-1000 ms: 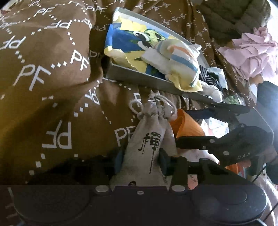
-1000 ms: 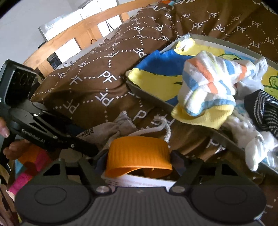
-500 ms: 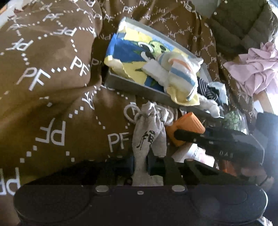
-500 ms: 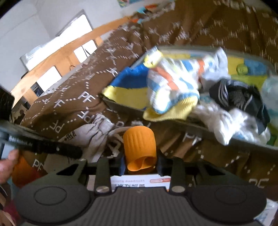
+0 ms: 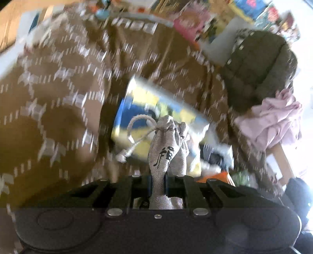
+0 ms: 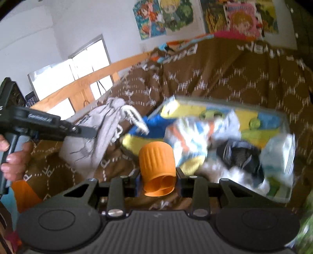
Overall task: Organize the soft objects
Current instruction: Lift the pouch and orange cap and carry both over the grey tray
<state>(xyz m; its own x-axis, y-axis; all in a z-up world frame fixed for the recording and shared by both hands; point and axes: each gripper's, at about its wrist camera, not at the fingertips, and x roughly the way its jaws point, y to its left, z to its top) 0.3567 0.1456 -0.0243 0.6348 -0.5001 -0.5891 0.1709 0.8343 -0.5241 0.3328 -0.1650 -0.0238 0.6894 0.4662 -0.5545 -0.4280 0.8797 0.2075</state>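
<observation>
My left gripper (image 5: 158,183) is shut on a grey drawstring pouch (image 5: 168,152) with black characters, which stands up out of the jaws with its white cord hanging to the left. The right wrist view shows the same pouch (image 6: 101,129) lifted off the blanket by the left gripper (image 6: 84,132). My right gripper (image 6: 157,175) is shut on an orange ribbed soft cup (image 6: 156,162), squeezed narrow between the pads. Beyond both lies a grey tray (image 6: 195,98) with a yellow and blue liner, holding a striped sock bundle (image 6: 187,140) and a dark sock (image 6: 240,156). The left wrist view is blurred.
A brown blanket (image 5: 58,121) with white lettering covers the bed. A pink garment (image 5: 273,125) and a dark green padded jacket (image 5: 260,64) lie at the right. A wooden bed rail (image 6: 88,86) runs behind, with posters (image 6: 176,15) on the wall. A hand (image 6: 13,162) grips the left tool.
Both grippers closed, the left on the pouch and the right on the orange cup, squeezing it narrow. Both then rose off the blanket with their loads and tilted up toward the tray.
</observation>
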